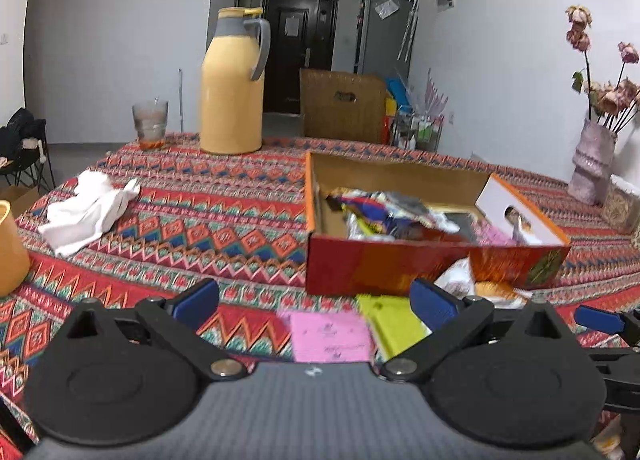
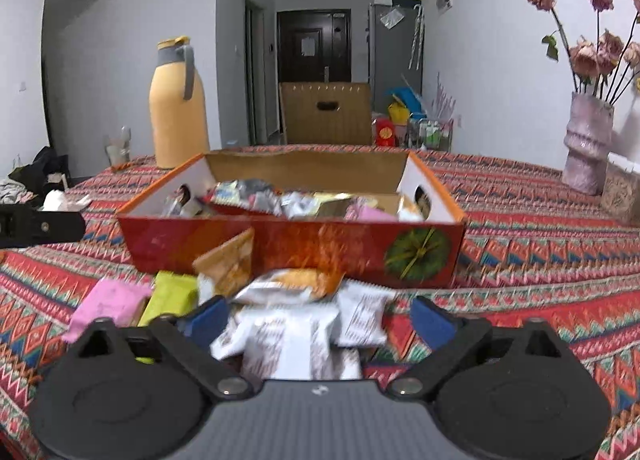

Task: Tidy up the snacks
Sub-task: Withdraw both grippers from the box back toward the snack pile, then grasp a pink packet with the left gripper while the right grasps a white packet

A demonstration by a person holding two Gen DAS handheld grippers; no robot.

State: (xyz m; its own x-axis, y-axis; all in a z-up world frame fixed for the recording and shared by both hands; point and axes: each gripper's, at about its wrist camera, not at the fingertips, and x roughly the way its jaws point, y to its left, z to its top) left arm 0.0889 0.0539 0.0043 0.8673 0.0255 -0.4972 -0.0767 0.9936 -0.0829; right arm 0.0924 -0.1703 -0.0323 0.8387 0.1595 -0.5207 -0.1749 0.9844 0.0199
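Both tongs point(image 1: 316, 302) point(image 2: 316, 320) tilt downward, released, above loose snack packets point(image 2: 296, 324) before box point(image 2: 292, 248).

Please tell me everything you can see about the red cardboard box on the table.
The red cardboard box is a shallow open tray with an orange rim, plain brown inside walls and a green round emblem on its front. White end panels have oval handle holes. It sits flat on the patterned tablecloth, partly filled with mixed snack packets. An orange-and-white packet leans against its front wall.
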